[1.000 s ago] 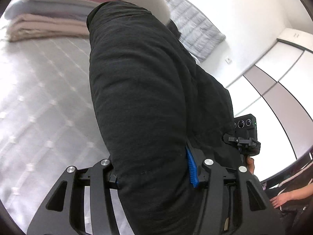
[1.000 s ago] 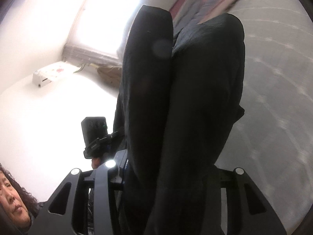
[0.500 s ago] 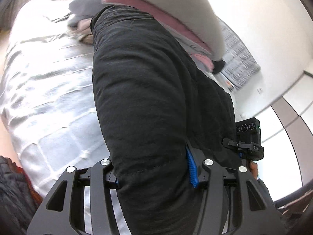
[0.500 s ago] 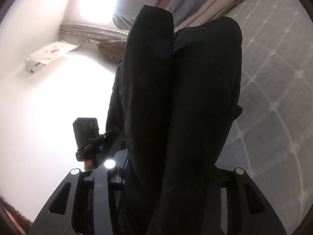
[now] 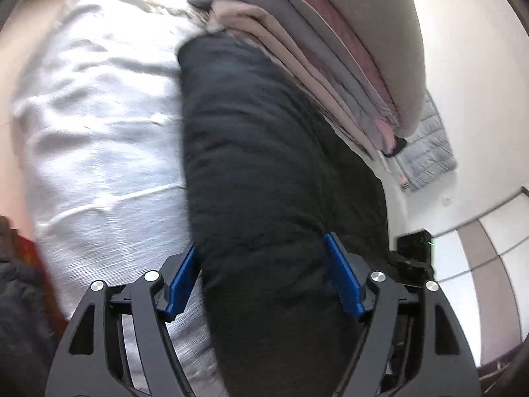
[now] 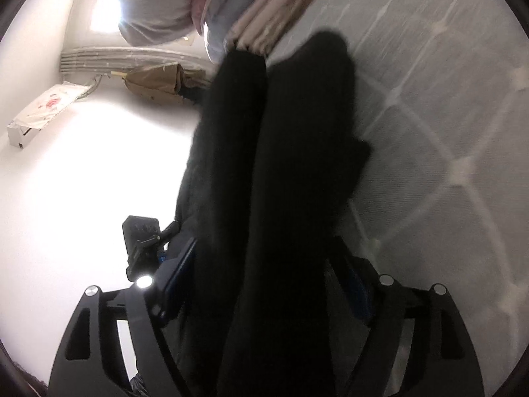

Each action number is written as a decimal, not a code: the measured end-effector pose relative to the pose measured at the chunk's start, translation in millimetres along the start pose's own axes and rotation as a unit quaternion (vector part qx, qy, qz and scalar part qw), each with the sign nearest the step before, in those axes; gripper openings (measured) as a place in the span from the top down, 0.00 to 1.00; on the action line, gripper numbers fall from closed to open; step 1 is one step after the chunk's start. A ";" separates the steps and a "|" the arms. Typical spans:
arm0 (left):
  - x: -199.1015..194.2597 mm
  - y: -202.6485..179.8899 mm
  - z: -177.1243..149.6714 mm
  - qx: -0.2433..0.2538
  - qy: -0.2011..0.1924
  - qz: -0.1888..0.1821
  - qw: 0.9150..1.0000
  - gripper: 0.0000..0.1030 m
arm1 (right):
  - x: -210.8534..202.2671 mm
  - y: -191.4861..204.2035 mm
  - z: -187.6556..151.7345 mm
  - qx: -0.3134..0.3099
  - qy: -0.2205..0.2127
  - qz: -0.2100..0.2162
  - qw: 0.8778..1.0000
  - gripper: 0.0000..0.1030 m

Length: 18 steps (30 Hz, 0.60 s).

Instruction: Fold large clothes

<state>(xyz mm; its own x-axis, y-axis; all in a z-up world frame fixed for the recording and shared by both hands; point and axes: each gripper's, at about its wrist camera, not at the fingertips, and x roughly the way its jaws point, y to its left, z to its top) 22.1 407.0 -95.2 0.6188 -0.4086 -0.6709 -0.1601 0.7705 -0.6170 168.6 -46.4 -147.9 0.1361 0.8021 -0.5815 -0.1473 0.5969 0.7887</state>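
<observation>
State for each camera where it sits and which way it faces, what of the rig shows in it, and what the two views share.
Left wrist: on the left gripper, facing forward and downward along its opening blue fingers; black garment between them.
Right wrist: on the right gripper, facing forward and downward; its jaws opening around the same garment.
Shared: the garment, the folded stack, the pale quilted bedcover; each view shows the other gripper.
</observation>
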 end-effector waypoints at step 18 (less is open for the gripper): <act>-116.9 -115.1 -136.7 0.141 -0.118 0.257 0.949 0.12 | -101.8 80.9 -183.7 -0.199 -0.185 -0.297 0.915 0.12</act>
<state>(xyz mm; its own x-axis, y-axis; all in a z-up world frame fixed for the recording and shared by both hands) -136.9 299.1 -2.1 0.6753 0.1519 -0.7217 -0.2961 0.9521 -0.0767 -37.1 -75.8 -61.6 0.6191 0.3153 -0.7192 -0.2757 0.9448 0.1769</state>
